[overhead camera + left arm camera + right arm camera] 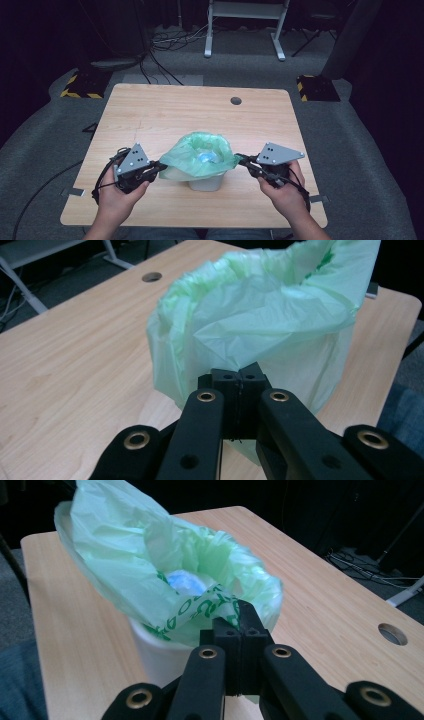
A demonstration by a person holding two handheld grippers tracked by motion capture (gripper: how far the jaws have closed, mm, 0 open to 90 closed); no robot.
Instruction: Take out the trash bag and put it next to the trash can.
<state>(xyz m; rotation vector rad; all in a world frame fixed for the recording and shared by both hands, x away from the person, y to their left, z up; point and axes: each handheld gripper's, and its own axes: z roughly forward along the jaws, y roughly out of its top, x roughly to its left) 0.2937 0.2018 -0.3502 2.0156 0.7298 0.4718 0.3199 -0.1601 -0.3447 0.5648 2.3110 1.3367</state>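
Note:
A small white bin (205, 184) stands on the wooden table (165, 115), near its front edge. A pale green plastic bag (197, 152) lines the bin and billows over its rim. Something light blue (206, 157) lies inside the bag. My left gripper (161, 165) is at the bag's left side; in the left gripper view its jaws (240, 376) are pressed together on the bag (260, 315) film. My right gripper (240, 159) is at the bag's right side, and its jaws (243, 625) are likewise shut on the printed edge of the bag (150, 555), above the bin (155, 655).
A round cable hole (236, 100) sits near the table's far edge. Beyond the table are a white desk frame (245, 20), loose cables on the carpet and two yellow-and-black striped blocks (82, 85) (317, 87). Bare tabletop stretches behind the bin.

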